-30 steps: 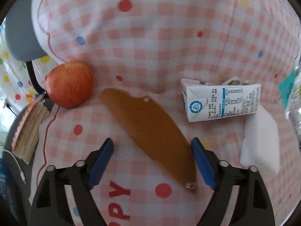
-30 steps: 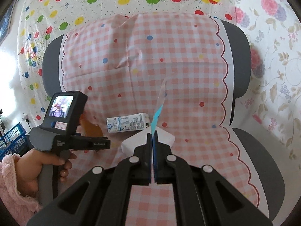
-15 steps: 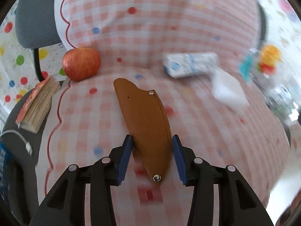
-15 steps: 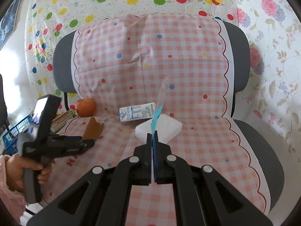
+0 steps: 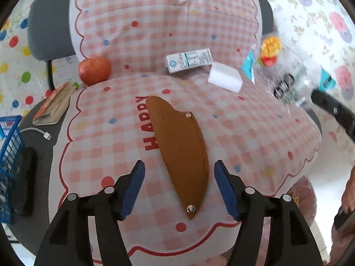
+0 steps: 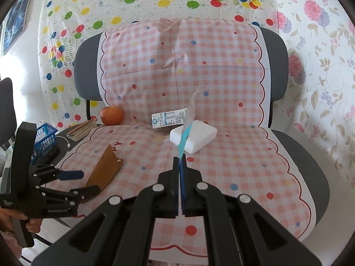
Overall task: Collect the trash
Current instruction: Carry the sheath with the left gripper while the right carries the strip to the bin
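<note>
A brown leather sheath [image 5: 179, 153] lies on the checked chair seat, its near end between the fingers of my open left gripper [image 5: 178, 184]. The sheath [image 6: 105, 169] and left gripper [image 6: 75, 182] also show in the right wrist view. My right gripper [image 6: 179, 161] is shut on a clear plastic wrapper with blue ends [image 6: 188, 124], held above the seat; it appears in the left wrist view [image 5: 286, 73] at the right. A milk carton [image 5: 188, 60] and a white block [image 5: 225, 77] lie at the seat's back, also in the right wrist view: carton [image 6: 168, 118], block [image 6: 195, 135].
A red apple [image 5: 95, 71] sits at the seat's back left. A worn notebook [image 5: 54, 107], a white cable plug [image 5: 45, 135] and a blue basket [image 5: 8, 155] are on a dark surface to the left. The chair's front edge [image 5: 199, 241] is near.
My left gripper closed on the sheath, drew it toward the seat's front, then opened; the sheath now lies free. The right gripper has pulled back with the wrapper.
</note>
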Available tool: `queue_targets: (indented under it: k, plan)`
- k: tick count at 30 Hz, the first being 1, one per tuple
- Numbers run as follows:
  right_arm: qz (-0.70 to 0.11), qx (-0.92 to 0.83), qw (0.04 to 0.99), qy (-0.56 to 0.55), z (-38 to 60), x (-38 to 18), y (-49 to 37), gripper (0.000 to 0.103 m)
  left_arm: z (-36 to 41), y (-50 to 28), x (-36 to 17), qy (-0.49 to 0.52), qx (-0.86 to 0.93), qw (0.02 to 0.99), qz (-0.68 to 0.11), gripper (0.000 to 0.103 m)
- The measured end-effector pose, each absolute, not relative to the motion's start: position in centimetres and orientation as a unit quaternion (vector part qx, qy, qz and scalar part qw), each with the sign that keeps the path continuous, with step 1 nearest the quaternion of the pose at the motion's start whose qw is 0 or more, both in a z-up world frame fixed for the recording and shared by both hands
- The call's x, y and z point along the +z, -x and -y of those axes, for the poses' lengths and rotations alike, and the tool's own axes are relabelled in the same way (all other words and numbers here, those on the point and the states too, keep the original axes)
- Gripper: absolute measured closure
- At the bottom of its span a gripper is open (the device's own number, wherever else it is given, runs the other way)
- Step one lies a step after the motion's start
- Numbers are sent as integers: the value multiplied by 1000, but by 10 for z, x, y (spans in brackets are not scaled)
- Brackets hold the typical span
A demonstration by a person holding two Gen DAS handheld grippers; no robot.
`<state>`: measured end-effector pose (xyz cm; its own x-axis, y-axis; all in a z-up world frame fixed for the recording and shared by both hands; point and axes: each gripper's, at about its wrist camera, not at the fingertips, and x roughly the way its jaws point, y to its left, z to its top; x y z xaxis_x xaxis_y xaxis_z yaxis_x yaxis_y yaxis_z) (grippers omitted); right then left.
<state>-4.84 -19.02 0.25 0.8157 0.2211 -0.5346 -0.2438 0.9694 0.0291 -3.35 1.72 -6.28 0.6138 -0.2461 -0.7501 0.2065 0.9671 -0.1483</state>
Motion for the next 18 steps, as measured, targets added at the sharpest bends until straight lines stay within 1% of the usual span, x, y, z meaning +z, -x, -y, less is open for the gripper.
queue_targets:
  k: [5,9,15,16,18]
  plan:
    - [-275,121,954,16,193,5,54,102,-11,20,-65,43,-103,899,-424,35]
    - [-275,118,954,16,197,5,58,102,2,11,-73,15,-73,903,-423,35]
    - [-277,116,954,10,204,3,59,102,1,-2,-75,22,-55,907,-417,34]
    - [-277,117,954,9,205,3,58,102,0,-4,-77,28,-56,907,-415,36]
    - [-277,117,954,9,205,3,59,102,-2,-5,-77,36,-63,909,-410,45]
